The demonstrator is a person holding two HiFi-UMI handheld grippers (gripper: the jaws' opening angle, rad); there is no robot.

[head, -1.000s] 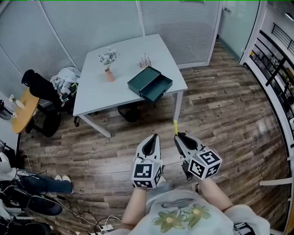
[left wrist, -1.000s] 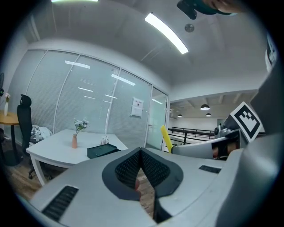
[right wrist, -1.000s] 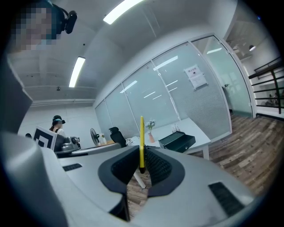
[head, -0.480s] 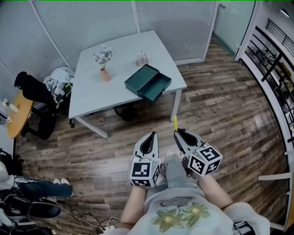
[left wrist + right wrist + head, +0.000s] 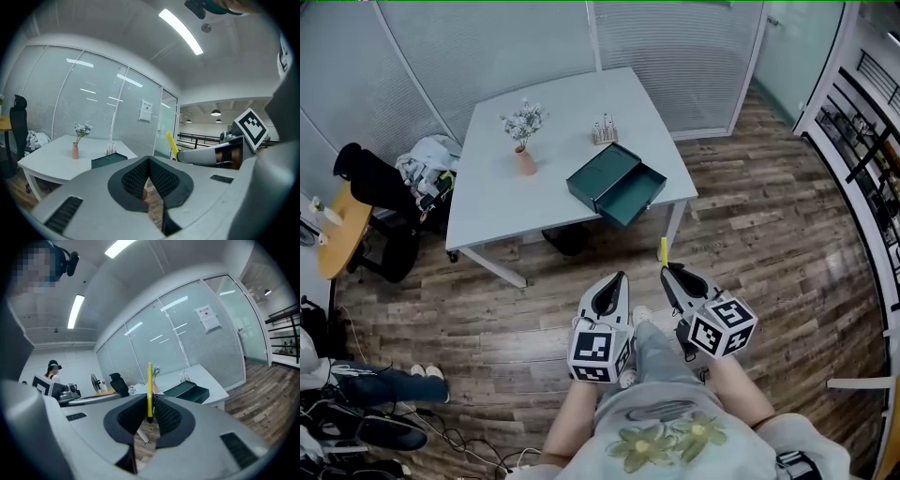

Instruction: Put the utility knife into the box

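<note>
A dark green box with its drawer pulled open sits near the front right corner of a white table; it also shows in the right gripper view as the box and in the left gripper view as the box. My right gripper is shut on a thin yellow utility knife, which sticks up between the jaws as the knife. My left gripper is shut with nothing in it. Both grippers are held low over the wooden floor, well short of the table.
A small vase with flowers and a cluster of little bottles stand on the table. A black office chair and a round wooden table are at the left. Shelving lines the right wall. Cables and shoes lie at bottom left.
The view has shifted: the table and box now sit slightly more to the right and nearer. Both grippers keep their pose, the knife still held in the right one.
</note>
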